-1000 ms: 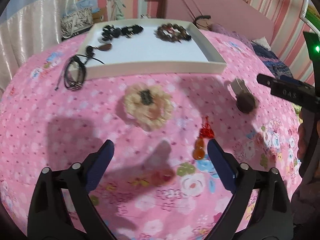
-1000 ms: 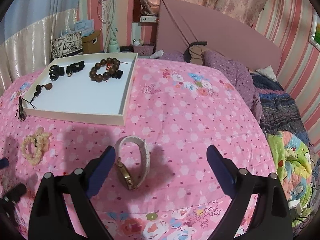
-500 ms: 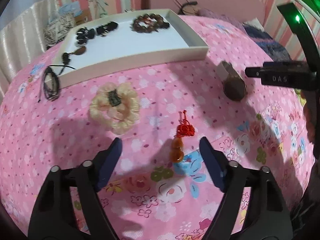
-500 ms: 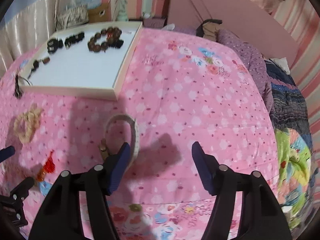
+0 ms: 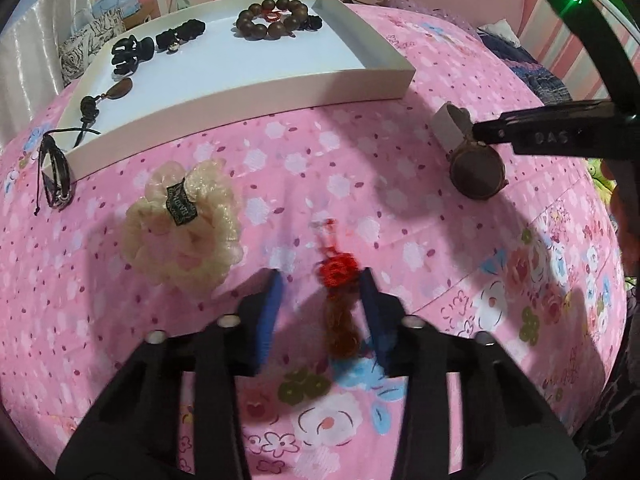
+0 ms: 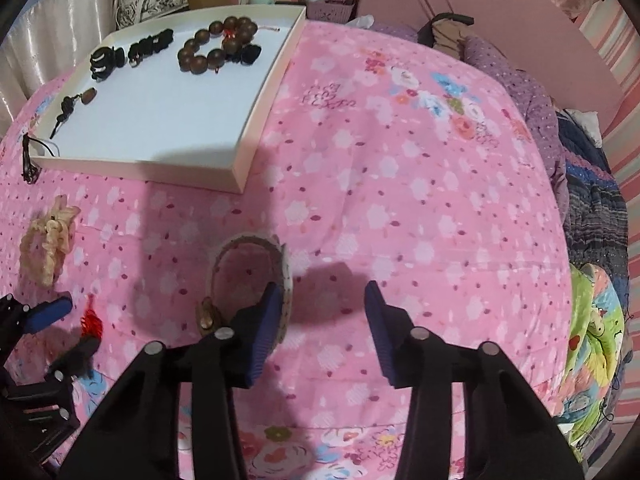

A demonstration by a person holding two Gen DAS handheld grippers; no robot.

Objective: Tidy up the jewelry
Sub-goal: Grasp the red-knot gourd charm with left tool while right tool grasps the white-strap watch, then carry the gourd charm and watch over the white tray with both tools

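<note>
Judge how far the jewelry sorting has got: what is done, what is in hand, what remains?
Done: a bead bracelet, dark clips and a pendant lie in the white tray. In hand: the left gripper, jaws just closing, straddles the red-knot gourd charm; the right gripper, also closing, has one finger inside the watch band. Neither is lifted. Left: the cream scrunchie and black cord outside the tray.

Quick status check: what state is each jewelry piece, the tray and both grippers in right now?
Left gripper: closing around red-knotted amber gourd charm, one pad still apart.
Right gripper: closing, its left pad at white-strap wristwatch.
Watch: on its side on bedspread.
White cardboard tray: holds brown bead bracelet.
Cream scrunchie: outside tray.
</note>
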